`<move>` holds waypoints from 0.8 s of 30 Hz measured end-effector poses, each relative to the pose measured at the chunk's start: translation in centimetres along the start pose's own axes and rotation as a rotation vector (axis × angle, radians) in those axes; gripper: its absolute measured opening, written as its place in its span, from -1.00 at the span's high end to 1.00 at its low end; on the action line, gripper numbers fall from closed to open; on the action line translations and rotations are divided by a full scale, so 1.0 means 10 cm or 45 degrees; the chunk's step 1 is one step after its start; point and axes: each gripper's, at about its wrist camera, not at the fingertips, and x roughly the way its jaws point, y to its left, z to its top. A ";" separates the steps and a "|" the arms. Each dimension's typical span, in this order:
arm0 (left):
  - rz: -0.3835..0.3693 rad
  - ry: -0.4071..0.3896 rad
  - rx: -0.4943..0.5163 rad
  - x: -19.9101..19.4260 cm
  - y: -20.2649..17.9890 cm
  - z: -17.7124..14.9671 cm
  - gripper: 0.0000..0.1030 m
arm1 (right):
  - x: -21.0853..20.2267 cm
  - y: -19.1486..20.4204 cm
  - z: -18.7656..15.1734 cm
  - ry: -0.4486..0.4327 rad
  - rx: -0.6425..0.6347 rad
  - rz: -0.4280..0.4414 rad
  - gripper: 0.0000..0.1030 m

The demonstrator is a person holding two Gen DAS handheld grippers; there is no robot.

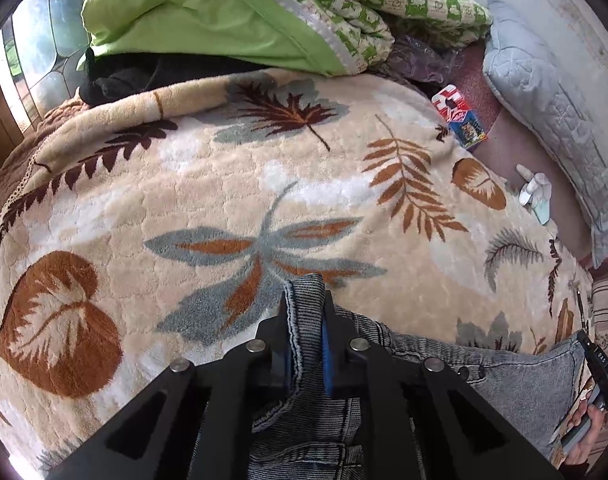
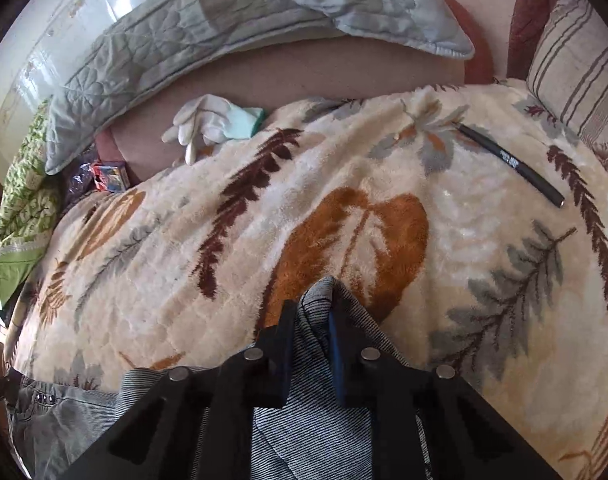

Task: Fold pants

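Note:
Grey denim pants point(image 1: 503, 380) lie along the near edge of a bed covered by a cream leaf-patterned blanket point(image 1: 232, 184). My left gripper point(image 1: 305, 304) is shut on a stitched edge of the pants, a fold of denim standing up between its black jaws. In the right wrist view the pants point(image 2: 315, 432) bunch under my right gripper point(image 2: 313, 316), which is shut on a raised ridge of the grey cloth. More of the pants point(image 2: 64, 412), with small studs, shows at lower left. The other gripper and a hand point(image 1: 591, 420) appear at the right edge of the left view.
A black pen point(image 2: 511, 160) lies on the blanket point(image 2: 383, 184) at the right. White gloves point(image 2: 208, 124), a small colourful box point(image 2: 112, 176), a grey quilted pillow point(image 2: 224, 28), a striped cushion point(image 2: 575, 68) and a green quilt point(image 1: 224, 12) lie along the far side of the bed.

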 end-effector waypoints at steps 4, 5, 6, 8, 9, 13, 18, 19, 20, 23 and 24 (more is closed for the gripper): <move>-0.089 -0.089 -0.002 -0.33 -0.01 -0.02 0.79 | -0.37 0.04 0.04 -0.098 0.045 0.106 0.69; -0.122 -0.110 -0.008 -0.43 0.00 -0.04 0.79 | -0.48 0.03 0.03 -0.125 0.054 0.126 0.69; -0.152 -0.132 -0.010 -0.52 0.01 -0.07 0.79 | -0.61 0.00 0.02 -0.153 0.070 0.144 0.69; -0.194 -0.182 0.001 -0.73 0.05 -0.15 0.79 | -0.88 -0.09 -0.02 -0.206 0.109 0.172 0.69; -0.205 -0.207 0.006 -0.84 0.08 -0.22 0.79 | -1.02 -0.15 -0.05 -0.230 0.128 0.188 0.69; -0.235 -0.276 0.001 -1.19 0.32 -0.54 0.79 | -1.47 -0.42 -0.29 -0.272 0.190 0.233 0.69; -0.257 -0.292 0.019 -1.50 0.62 -1.15 0.79 | -1.95 -0.71 -0.87 -0.254 0.199 0.282 0.69; -0.245 -0.284 0.039 -1.54 0.65 -1.27 0.79 | -2.04 -0.75 -1.01 -0.248 0.182 0.275 0.69; -0.229 -0.272 0.059 -1.57 0.67 -1.39 0.79 | -2.13 -0.79 -1.15 -0.239 0.164 0.262 0.69; -0.202 -0.221 0.137 -1.64 0.72 -1.73 0.79 | -2.38 -0.95 -1.56 -0.197 0.147 0.220 0.69; -0.188 -0.203 0.177 -1.65 0.71 -1.84 0.79 | -2.44 -1.01 -1.69 -0.179 0.154 0.216 0.69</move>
